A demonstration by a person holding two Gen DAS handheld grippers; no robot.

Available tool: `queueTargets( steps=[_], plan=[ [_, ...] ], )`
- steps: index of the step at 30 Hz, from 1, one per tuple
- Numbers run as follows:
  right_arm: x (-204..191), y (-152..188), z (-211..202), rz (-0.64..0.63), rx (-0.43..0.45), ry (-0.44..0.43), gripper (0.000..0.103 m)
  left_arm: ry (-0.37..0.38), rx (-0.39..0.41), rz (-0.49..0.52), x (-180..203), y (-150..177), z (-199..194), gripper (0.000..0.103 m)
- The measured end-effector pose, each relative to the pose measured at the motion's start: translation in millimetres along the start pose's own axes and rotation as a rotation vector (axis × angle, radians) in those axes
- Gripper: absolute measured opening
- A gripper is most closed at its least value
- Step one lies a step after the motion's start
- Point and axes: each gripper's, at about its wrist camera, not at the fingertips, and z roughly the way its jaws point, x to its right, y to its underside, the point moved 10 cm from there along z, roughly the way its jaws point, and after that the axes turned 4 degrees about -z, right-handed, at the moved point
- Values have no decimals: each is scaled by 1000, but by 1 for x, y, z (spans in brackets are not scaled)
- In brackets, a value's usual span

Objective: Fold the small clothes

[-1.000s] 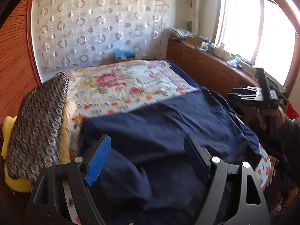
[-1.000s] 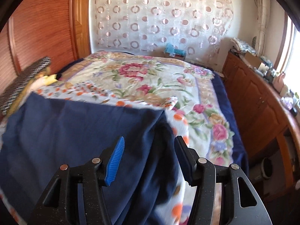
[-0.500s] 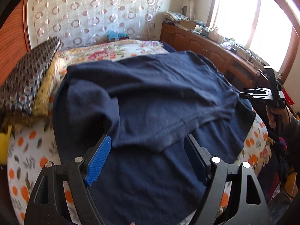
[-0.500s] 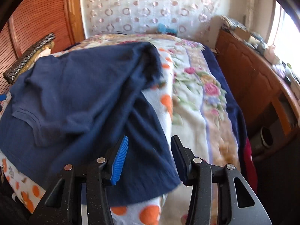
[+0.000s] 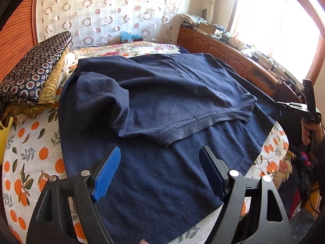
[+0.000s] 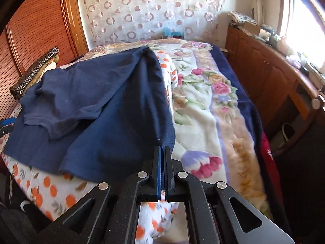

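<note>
1 navy shirt lies spread on the orange-print sheet of the bed, its upper half folded over the lower. The left gripper hovers above the near hem, jaws wide, holding nothing. The right gripper has just closed; its 2 pads meet at the shirt's right edge, probably pinching cloth. 1 patterned folded pile sits beside. No readable writing.

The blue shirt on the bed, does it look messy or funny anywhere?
Yes. The navy shirt lies rumpled on the bed: its sleeve is bunched up, and its hem runs crooked across the layer underneath.
</note>
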Motion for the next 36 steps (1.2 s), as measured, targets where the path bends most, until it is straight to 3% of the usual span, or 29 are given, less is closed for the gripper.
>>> queueTargets(
  steps=[5, 6, 11, 12, 15, 21, 27, 32, 33, 34, 35, 36],
  plan=[
    [-12, -4, -15, 7, 36, -9, 2, 19, -1, -22, 3, -2, 3, 80],
    [-17, -5, -16, 0, 45, -9, 4, 28, 0, -31, 4, -4, 4, 74],
    [-58, -22, -9, -17, 104, -86, 44, 33, 0, -52, 7, -7, 12, 62],
    [-69, -24, -4, -13, 105, -108, 44, 28, -6, -52, 8, -7, 14, 61],
    [-98, -26, 14, 0, 95, -162, 44, 25, -32, -56, 10, -4, 24, 55],
    [-140, -17, 43, 1, 27, -248, 44, 7, -48, -57, 9, -4, 37, 55],
    [-150, -19, 61, -14, -2, -255, 44, -23, -40, -30, 10, -9, 43, 53],
    [-147, -34, 72, -2, 8, -232, 44, -75, -31, -18, 3, -10, 43, 26],
    [-153, -35, 71, -2, 13, -226, 44, -72, -31, -21, 1, -10, 42, 15],
    [-153, -35, 72, -3, 19, -220, 36, -64, -31, -26, 1, -9, 41, 13],
    [-156, -33, 69, -7, 22, -212, 15, -57, -26, -25, 2, -9, 38, 12],
    [-159, -32, 70, -8, 23, -208, 9, -57, -17, -18, 3, -9, 36, 11]
  ],
)
